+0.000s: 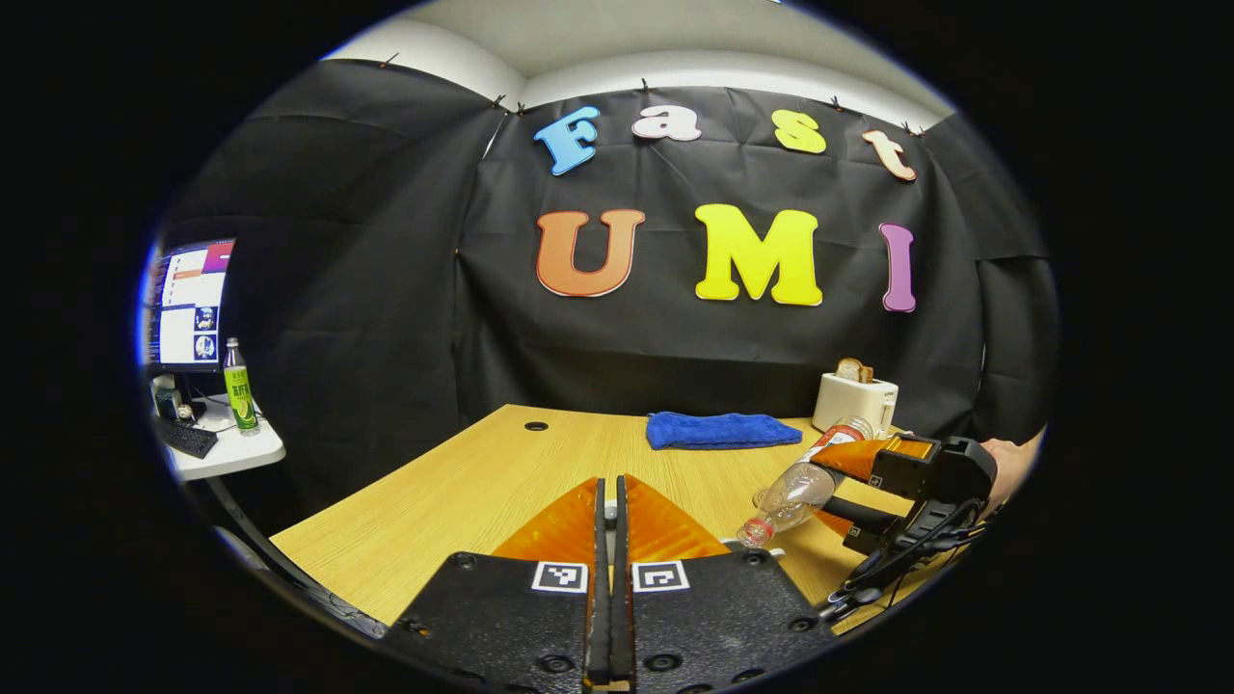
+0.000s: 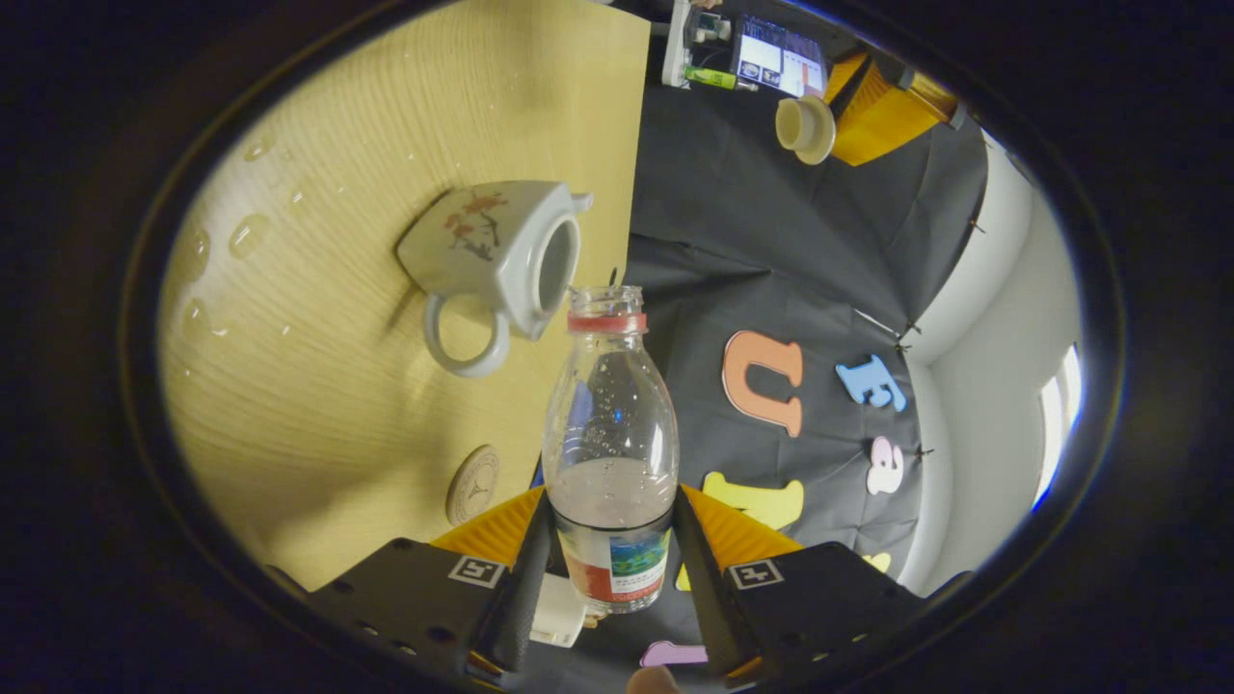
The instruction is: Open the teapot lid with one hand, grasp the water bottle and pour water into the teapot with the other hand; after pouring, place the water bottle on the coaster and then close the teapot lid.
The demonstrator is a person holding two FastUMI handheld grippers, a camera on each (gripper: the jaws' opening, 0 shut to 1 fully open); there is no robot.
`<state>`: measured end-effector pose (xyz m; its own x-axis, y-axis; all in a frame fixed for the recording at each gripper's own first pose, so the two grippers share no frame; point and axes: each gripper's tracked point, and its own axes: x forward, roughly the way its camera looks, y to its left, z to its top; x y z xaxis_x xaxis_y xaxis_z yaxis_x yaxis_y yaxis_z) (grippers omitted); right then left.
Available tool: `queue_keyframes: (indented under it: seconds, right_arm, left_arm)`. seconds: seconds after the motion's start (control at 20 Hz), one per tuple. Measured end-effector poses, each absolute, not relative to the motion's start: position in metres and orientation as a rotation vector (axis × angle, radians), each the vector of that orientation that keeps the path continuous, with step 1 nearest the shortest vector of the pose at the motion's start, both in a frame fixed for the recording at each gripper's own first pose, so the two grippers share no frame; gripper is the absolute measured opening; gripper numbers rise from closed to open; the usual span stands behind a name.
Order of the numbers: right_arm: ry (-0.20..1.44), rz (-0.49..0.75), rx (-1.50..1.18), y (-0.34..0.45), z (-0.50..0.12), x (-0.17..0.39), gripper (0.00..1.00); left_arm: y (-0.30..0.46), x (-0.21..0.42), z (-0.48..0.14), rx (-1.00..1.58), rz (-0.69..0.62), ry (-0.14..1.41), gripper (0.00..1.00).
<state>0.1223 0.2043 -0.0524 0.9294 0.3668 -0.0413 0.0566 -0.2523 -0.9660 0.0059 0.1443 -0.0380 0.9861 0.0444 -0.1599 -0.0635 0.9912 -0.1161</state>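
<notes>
Between the right claw (image 2: 609,549) fingers, pinched, the water bottle (image 2: 609,434) tips toward the lidless teapot (image 2: 501,255).

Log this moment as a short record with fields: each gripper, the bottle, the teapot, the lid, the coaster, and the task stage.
left gripper: fingers closed together, holding the lid up off the pot
right gripper: shut on the water bottle
water bottle: uncapped, tilted, mouth toward the teapot opening, some water inside
teapot: on the wooden table, opening uncovered
lid: held in the air, away from the teapot
coaster: bare, on the table near the teapot
task stage: pouring; bottle not yet on the coaster
</notes>
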Motion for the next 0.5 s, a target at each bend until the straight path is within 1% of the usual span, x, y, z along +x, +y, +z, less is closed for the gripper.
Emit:
queue_keyframes:
  seconds: [0.3, 0.5]
  right_arm:
    - [-0.327, 0.293, -1.840, 0.2041, -0.0496, 0.1238, 0.70]
    - [-0.337, 0.289, -1.864, 0.2049, -0.0475, 0.1236, 0.67]
  left_arm:
    - [0.1446, 0.0059, -0.0384, -0.121, 0.054, 0.159, 0.03]
    - [0.1453, 0.0048, -0.0377, -0.121, 0.054, 0.157, 0.03]
